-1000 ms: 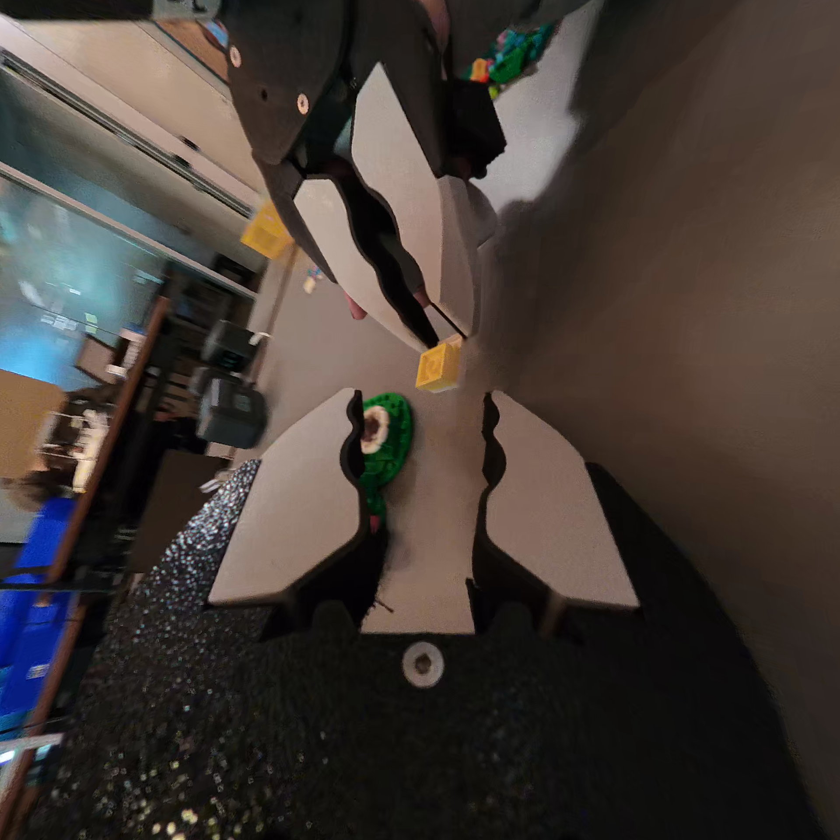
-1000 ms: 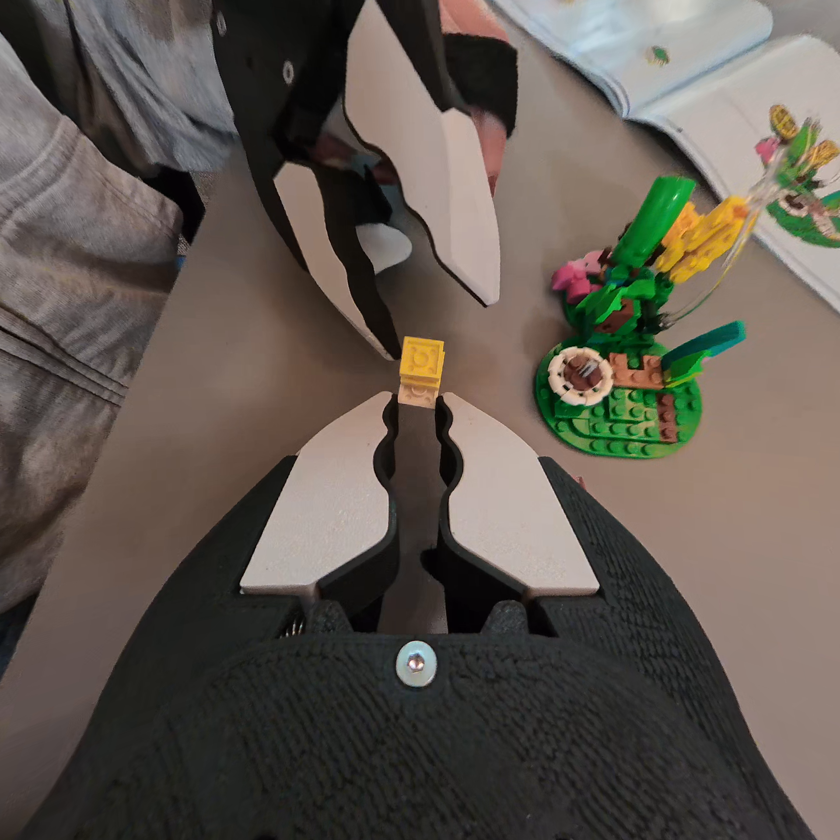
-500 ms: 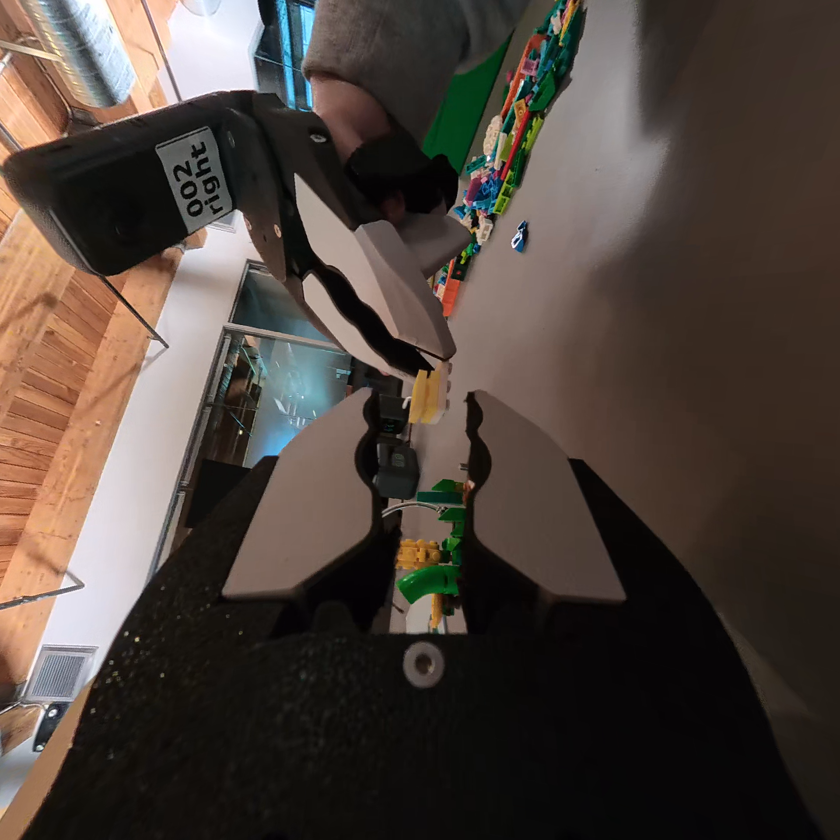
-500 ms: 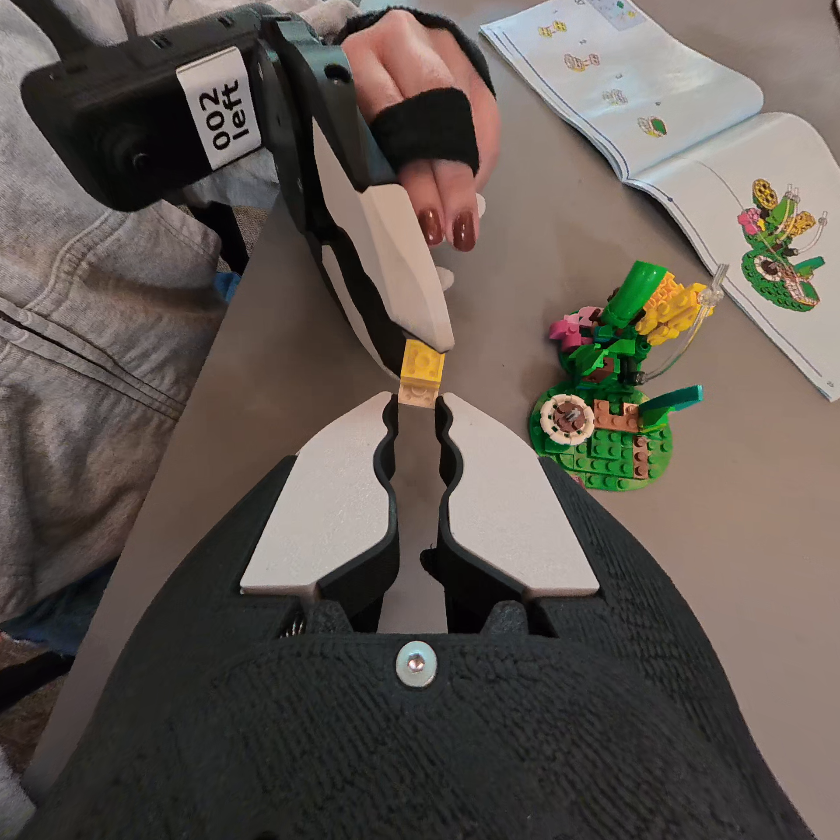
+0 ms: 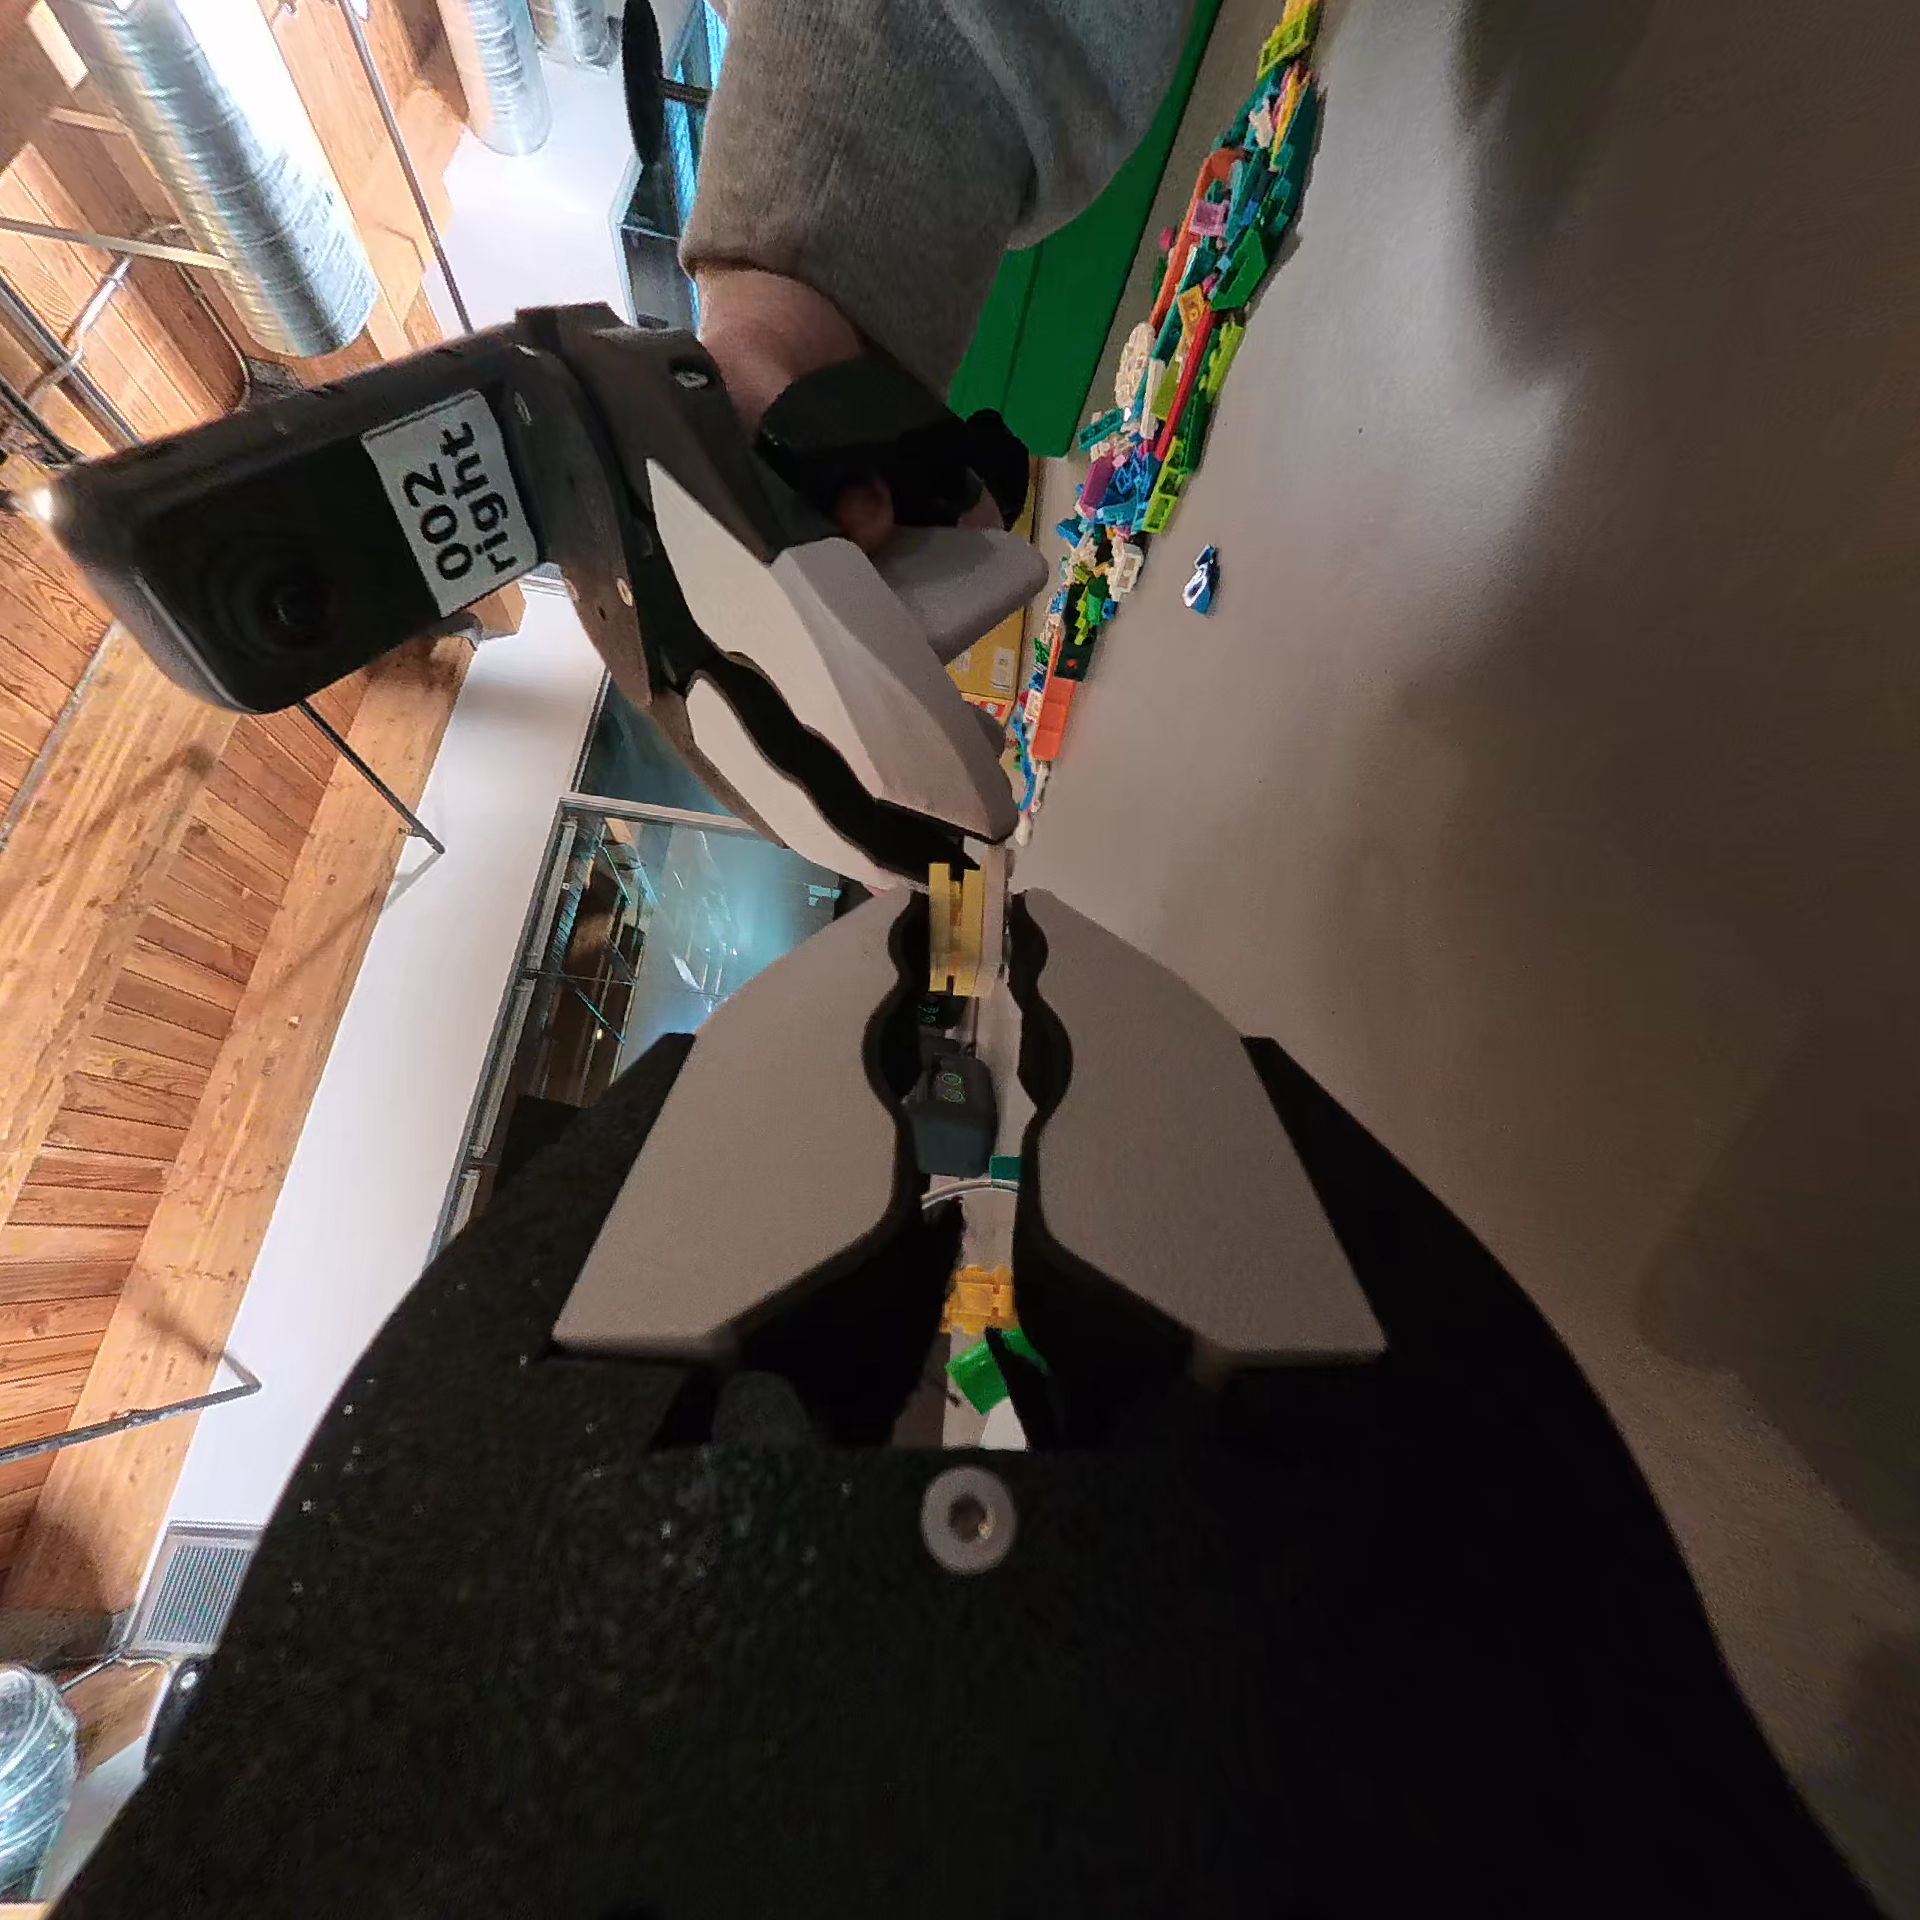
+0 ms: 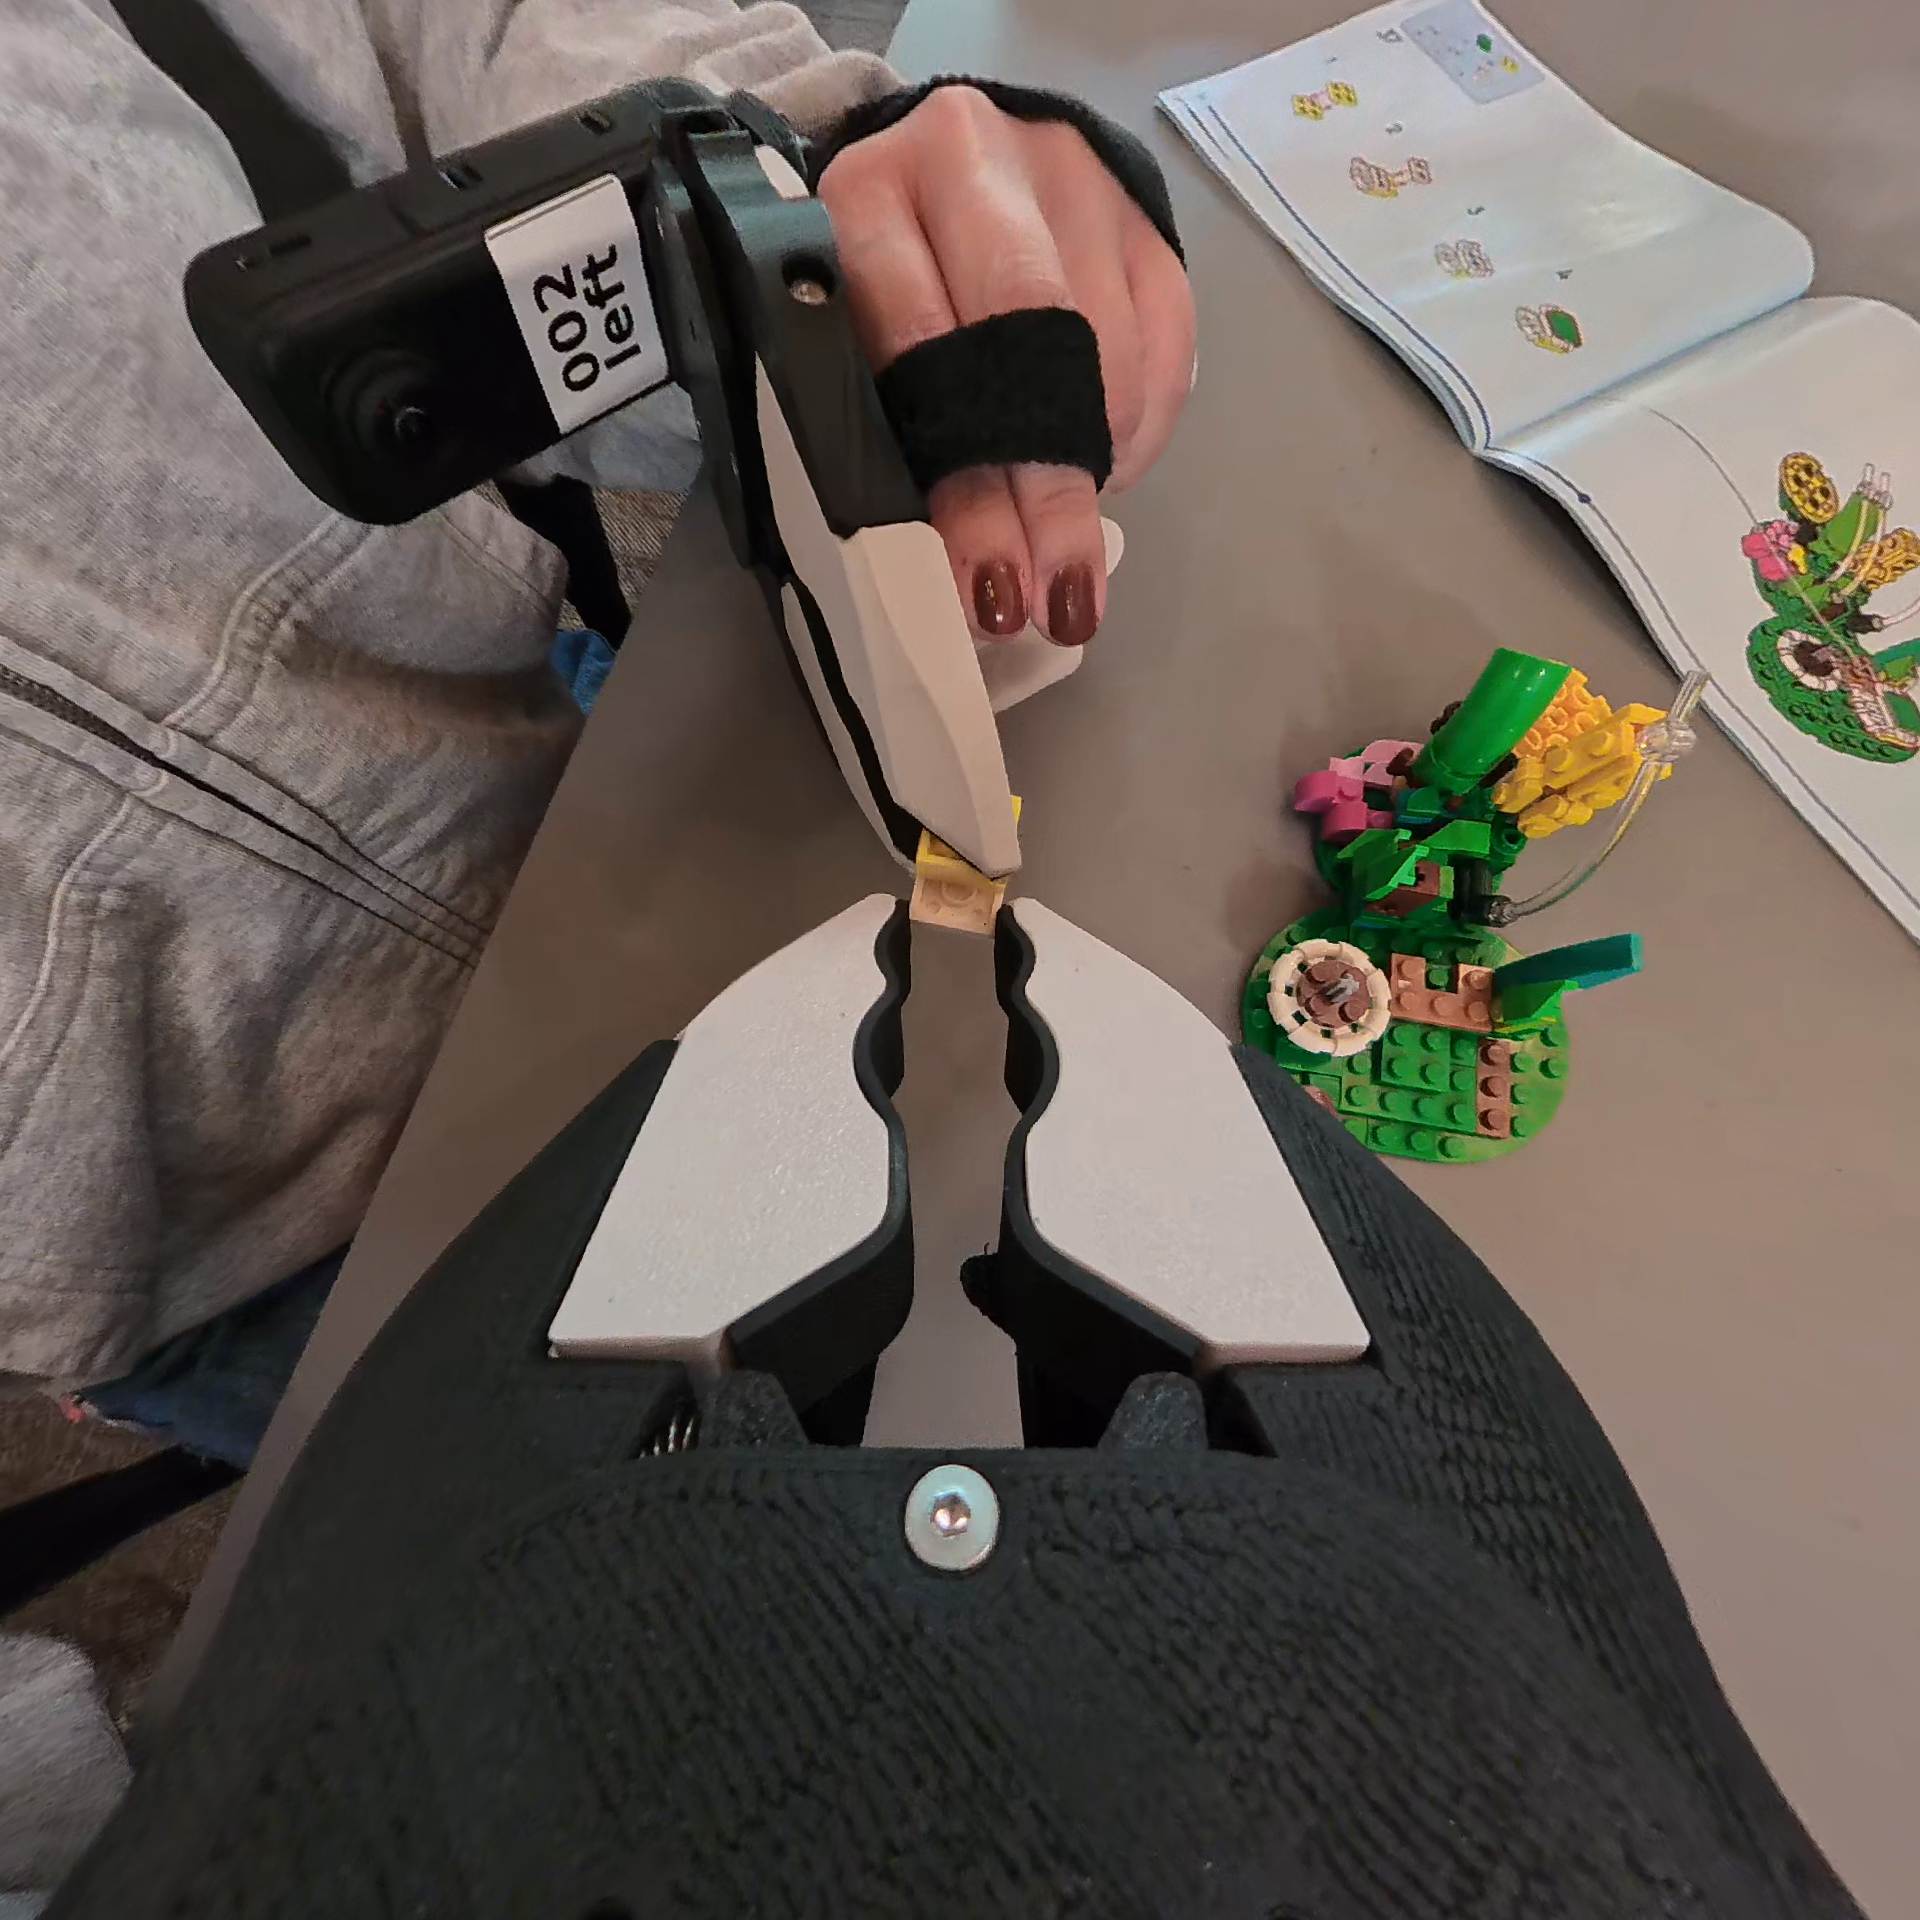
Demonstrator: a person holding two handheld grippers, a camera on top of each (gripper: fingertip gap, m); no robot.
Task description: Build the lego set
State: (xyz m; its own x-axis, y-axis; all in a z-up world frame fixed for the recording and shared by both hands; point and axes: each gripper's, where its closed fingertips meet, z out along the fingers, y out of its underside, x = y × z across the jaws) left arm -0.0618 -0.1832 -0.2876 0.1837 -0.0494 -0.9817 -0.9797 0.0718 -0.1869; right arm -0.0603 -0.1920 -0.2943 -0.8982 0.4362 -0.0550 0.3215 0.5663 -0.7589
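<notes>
My right gripper [image 6: 951, 914] is shut on a small tan plate [image 6: 951, 902] with a yellow brick [image 6: 938, 854] stuck on it, held above the grey table [image 6: 1351, 1455]. My left gripper [image 6: 961, 847] comes down from above and its fingertips pinch the yellow brick. In the left wrist view the yellow-and-tan stack [image 5: 961, 930] sits between the left gripper's [image 5: 961, 914] tips, with the right gripper [image 5: 966, 842] meeting it from the upper left. The part-built model [image 6: 1403, 1039], on a round green base with pink, yellow and green parts, stands on the table to the right.
An open instruction booklet [image 6: 1558, 260] lies at the far right. A pile of loose coloured bricks [image 5: 1174, 395] and a green sheet [image 5: 1070, 312] lie farther along the table, with one blue piece [image 5: 1200, 590] apart. The person's grey sweater [image 6: 208, 831] is at the table's left edge.
My left gripper has swung round, come onto the yellow brick and closed its fingers from wide open to pinching it. My right gripper has kept hold of the tan plate.
</notes>
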